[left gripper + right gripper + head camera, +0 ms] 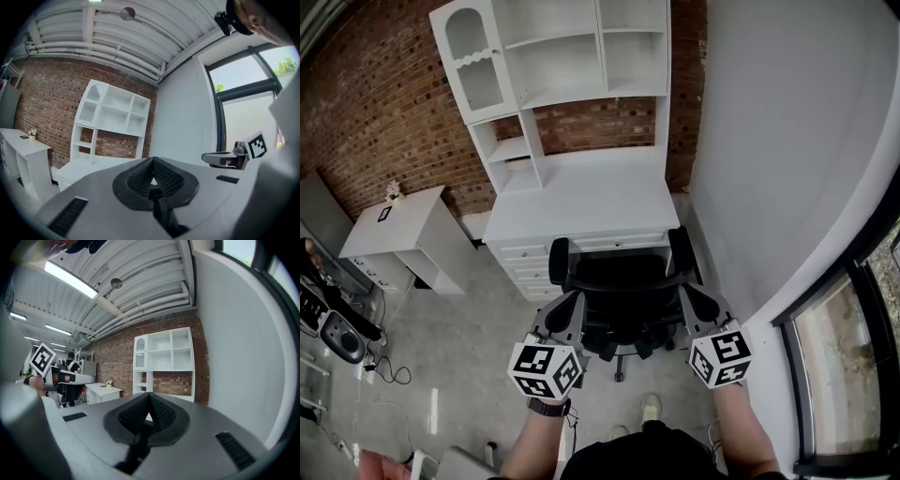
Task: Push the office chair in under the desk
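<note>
- Black office chair (623, 291) is parked at the front of the white desk (581, 202), with its back toward the person. Its two padded armrests reach up to the desk's front edge.
- The chair's curved backrest hides the seat, so I can't tell how far under it goes.
- Left tool (565, 319) is at the left edge of the backrest and right tool (698, 307) at the right edge. Can't tell if either actually touches it.
- In the left gripper view, the left tool (152, 176) has its black, ribbed pads pressed together into a pointed V, nothing pinched between them.
- Same deal for the right tool (149, 411) in its own view: knobbly rubbery pads closed up, empty.
- Both tool bodies look like smooth grey plastic, each carrying a cube with black and white square markers.
- The desk has a boxy white hutch (558, 47) with open shelves and one arch-topped door, set against a rough red brick wall (375, 122).
- The floor (469, 337) is grey and looks like polished concrete.
</note>
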